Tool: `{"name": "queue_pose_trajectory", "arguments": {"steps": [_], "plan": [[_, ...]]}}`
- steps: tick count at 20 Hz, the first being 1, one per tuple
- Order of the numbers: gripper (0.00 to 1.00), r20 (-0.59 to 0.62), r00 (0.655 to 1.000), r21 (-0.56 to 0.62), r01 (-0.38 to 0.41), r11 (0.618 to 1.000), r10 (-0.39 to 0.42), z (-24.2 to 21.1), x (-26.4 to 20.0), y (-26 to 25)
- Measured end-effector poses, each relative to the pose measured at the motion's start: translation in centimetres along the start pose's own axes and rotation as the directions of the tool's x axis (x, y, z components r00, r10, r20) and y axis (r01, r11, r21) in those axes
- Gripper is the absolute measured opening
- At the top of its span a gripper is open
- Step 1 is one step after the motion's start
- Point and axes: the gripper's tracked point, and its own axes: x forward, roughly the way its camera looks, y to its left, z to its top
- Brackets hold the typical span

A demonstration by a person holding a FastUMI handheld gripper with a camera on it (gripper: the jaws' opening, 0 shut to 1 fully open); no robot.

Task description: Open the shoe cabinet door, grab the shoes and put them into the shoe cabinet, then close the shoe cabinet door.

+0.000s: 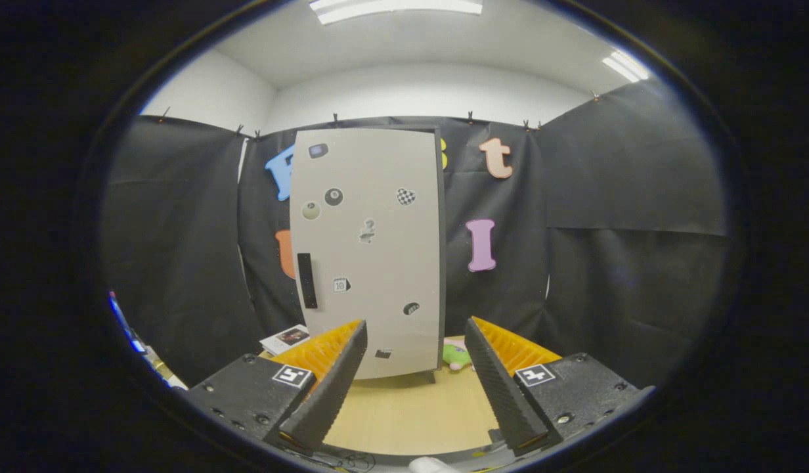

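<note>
Gripper view
Tool pose: the tool [414,374] is held level and low over the tabletop [411,414], pointed straight at the shoe cabinet [371,253] and kept well short of it.
Tool state: the jaws are spread wide, with nothing between them; bare tabletop is seen in the gap.
Fingers: the two black ribbed fingers [335,387] slant inward toward their tips, and orange ribbing is seen behind each one.
Markers: a square black-and-white marker [292,376] is fixed on the left finger block, and another on the right.
Shoe cabinet: it is stood upright on the tabletop, beyond the fingertips and a little to the left of the tool's midline.
Cabinet door: the pale door is seen face-on and appears closed; it is dotted with small stickers [333,196].
Door handle: a black vertical handle [306,280] is set near the door's left edge, above and beyond the left fingertip.
Green item: a small green and pink item [457,355] lies by the cabinet's right foot, just beyond the right fingertip; what it is cannot be told.
Printed sheets: some printed sheets [285,338] lie left of the cabinet base, beyond the left finger.
</note>
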Motion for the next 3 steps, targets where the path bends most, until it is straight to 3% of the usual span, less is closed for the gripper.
{"name": "queue_pose_trajectory", "arguments": {"steps": [3], "plan": [[0.98,0.000,1.000,0.000,-0.005,1.000,0.005,0.07,0.04,0.39]]}}
